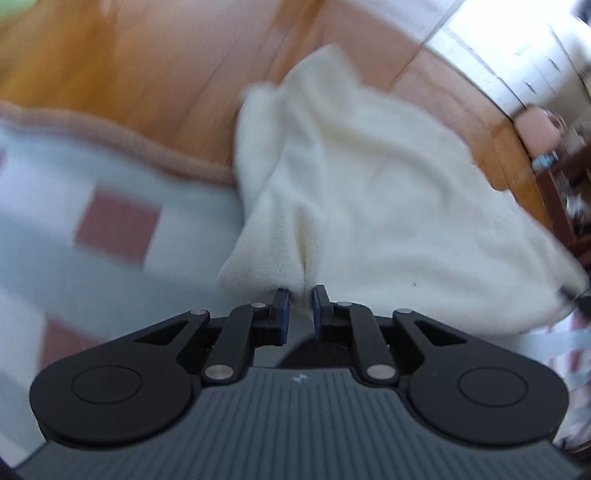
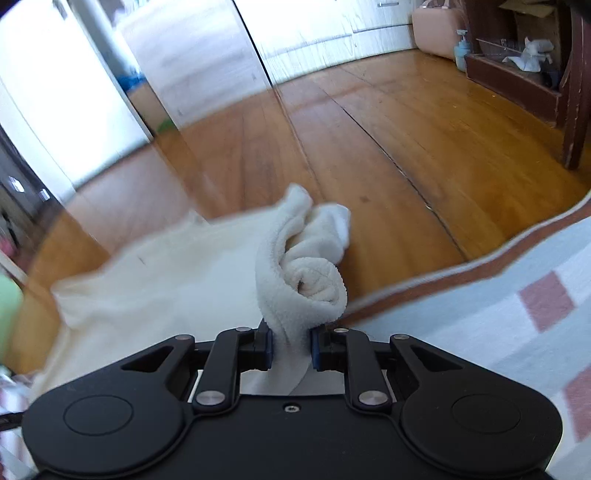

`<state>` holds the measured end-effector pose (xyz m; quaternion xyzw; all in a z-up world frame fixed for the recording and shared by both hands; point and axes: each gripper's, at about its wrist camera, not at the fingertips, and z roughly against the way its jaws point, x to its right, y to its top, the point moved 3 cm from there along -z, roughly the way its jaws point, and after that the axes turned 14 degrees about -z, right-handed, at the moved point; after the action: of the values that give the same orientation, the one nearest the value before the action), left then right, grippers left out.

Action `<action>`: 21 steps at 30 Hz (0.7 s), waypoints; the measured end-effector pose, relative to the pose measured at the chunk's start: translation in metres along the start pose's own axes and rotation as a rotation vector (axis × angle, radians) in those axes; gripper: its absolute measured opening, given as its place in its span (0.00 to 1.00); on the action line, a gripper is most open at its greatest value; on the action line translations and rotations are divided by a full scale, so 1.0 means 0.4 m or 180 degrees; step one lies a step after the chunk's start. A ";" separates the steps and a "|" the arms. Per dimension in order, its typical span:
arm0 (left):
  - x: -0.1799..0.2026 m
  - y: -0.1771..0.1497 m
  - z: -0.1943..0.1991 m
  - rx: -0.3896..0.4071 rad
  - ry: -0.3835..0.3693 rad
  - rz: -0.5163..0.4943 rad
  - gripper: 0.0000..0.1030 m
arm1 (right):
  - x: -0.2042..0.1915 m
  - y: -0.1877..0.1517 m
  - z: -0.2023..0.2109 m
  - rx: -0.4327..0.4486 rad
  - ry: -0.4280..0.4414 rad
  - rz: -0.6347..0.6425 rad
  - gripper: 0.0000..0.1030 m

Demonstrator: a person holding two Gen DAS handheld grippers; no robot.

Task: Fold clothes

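Note:
A cream fleece garment [image 1: 369,192] hangs stretched between my two grippers above a checked blanket. In the left wrist view my left gripper [image 1: 301,308] is shut on a pinched fold of its edge, and the cloth spreads away to the right over the floor. In the right wrist view my right gripper [image 2: 291,349] is shut on a bunched, rolled corner of the cream garment [image 2: 306,277], which curls up above the blue pads. The rest of the cloth sags off to the left, blurred.
A grey blanket with red squares and a tan border [image 1: 110,206] lies under the garment, its border [image 2: 480,266] also showing on the right. Beyond it is wooden floor [image 2: 406,147], white cupboards [image 2: 314,33], a dark wooden shelf [image 2: 517,81] and a pink container [image 2: 436,33].

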<state>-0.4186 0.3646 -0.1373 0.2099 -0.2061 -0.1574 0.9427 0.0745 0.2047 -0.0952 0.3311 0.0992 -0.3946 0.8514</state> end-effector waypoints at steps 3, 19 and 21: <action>-0.022 -0.020 0.047 0.0173 0.0153 -0.0125 0.11 | 0.051 -0.014 -0.055 -0.0298 -0.0299 -0.0204 0.27; 0.119 0.154 0.014 0.0690 0.0501 -0.0905 0.22 | -0.044 0.057 -0.024 0.0241 -0.0484 0.0687 0.47; 0.139 0.206 -0.011 0.0714 0.0585 -0.1058 0.29 | -0.128 0.097 -0.049 0.0349 -0.0318 0.1217 0.47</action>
<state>-0.3512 0.4158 -0.0850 0.3580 -0.0982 -0.2669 0.8893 0.0707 0.2665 -0.0695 0.3697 -0.0294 -0.2465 0.8954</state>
